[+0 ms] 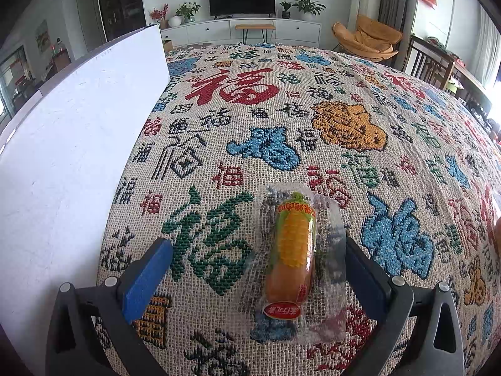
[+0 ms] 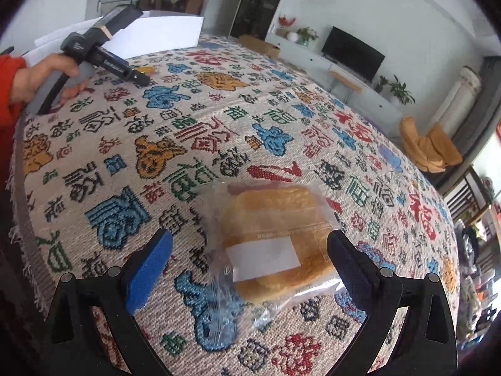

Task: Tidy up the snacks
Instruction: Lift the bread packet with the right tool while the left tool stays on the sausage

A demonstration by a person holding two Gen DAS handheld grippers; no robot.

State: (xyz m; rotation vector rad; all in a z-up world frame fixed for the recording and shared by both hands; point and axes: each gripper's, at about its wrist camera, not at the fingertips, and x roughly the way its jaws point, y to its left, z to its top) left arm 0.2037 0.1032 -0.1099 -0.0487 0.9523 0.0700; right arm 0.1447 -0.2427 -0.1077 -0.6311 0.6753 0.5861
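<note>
Left wrist view: the left gripper (image 1: 260, 269) hangs low over the cloth (image 1: 281, 119) covering the counter, its jaws spread wide. The corn snack (image 1: 292, 250), in a clear wrapper, lies flat on the cloth between the 2 jaws, nearer the right one; its wrapper edge lies against that jaw, while a broad gap separates it from the left jaw. A white box (image 1: 78, 131) stands along the left, its wall just beside the left jaw. Ahead and to the right the cloth lies open up to the far edge.

Right wrist view: the right gripper (image 2: 250, 260) also has its jaws spread wide. The bread (image 2: 275, 238), in a clear bag with a white label, lies on the cloth (image 2: 156, 119) between them, close to the right jaw. The counter's fringed near edge runs at lower left. This view alone shows the person's hand (image 2: 47, 75) and red sleeve (image 2: 9, 72) holding the left gripper (image 2: 137, 76) near the white box (image 2: 156, 34), well apart from the bread.
</note>
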